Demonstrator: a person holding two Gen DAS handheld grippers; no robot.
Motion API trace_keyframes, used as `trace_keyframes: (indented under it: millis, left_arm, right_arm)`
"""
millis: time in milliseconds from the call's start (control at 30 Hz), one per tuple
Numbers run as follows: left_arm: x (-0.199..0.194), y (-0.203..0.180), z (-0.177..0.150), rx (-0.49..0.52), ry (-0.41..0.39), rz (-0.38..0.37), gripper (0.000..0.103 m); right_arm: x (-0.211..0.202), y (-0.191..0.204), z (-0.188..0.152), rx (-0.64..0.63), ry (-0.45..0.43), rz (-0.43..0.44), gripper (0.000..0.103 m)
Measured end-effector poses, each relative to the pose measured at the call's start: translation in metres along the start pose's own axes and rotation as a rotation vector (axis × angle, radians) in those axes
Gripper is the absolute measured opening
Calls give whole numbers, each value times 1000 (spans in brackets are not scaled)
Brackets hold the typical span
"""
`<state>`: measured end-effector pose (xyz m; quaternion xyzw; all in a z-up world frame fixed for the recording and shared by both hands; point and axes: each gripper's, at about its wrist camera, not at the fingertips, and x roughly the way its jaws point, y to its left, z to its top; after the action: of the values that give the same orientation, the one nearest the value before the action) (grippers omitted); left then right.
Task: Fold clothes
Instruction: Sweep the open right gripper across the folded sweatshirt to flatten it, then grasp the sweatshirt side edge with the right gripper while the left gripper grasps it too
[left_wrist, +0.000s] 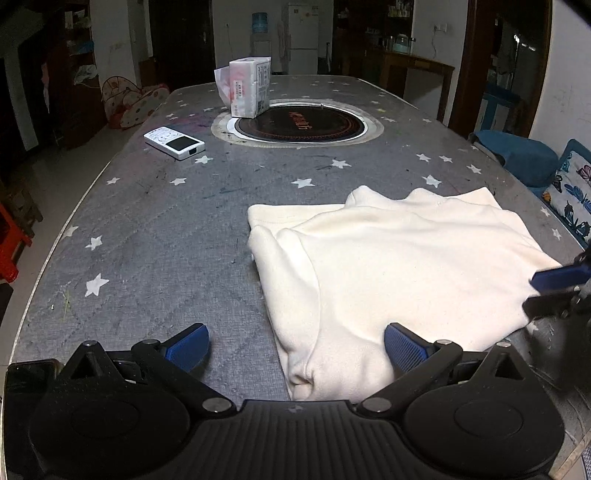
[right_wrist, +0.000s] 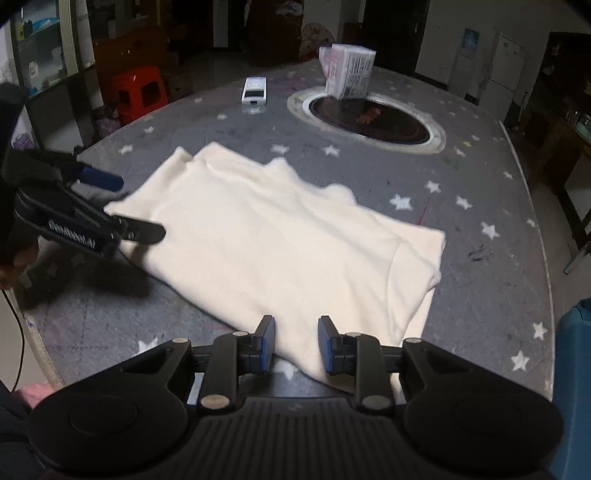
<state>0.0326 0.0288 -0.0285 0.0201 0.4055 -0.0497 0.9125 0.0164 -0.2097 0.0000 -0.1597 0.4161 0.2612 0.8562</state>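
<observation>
A cream garment (left_wrist: 399, 258) lies folded into a rough rectangle on the grey star-patterned table (left_wrist: 155, 236); it also shows in the right wrist view (right_wrist: 280, 236). My left gripper (left_wrist: 295, 345) is wide open, low over the garment's near left edge, its right finger over the cloth and its left finger over bare table. It also shows at the left of the right wrist view (right_wrist: 142, 206), open. My right gripper (right_wrist: 296, 341) is partly open and empty, its fingers just above the garment's near edge. It shows blurred at the right of the left wrist view (left_wrist: 546, 291).
A white remote-like device (left_wrist: 173, 143) and a tissue pack (left_wrist: 249, 86) lie beyond the garment, beside a round black hotplate (left_wrist: 301, 123) set in the table. A blue chair (left_wrist: 517, 155) and a patterned cushion stand at the right edge. A red stool (right_wrist: 140, 92) stands off the table.
</observation>
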Motion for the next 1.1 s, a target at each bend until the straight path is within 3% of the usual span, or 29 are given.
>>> trace_keyframes:
  millis: [400,567,900,1100]
  left_arm:
    - [2,8,4,-54,38,-18,103]
    - [0,8,5,-64,41,-13,103]
    - [-9,29,13,-102,27,24,103]
    - [-12,54,19,-197,17,56,103]
  right_arm:
    - [-7,1,4,-3,-40,7,37]
    - [-8,22,12,-79,-49,41,43]
    - [5,86,29,-299,-59,144,44]
    - [21,122,37,-420,-77,157,44]
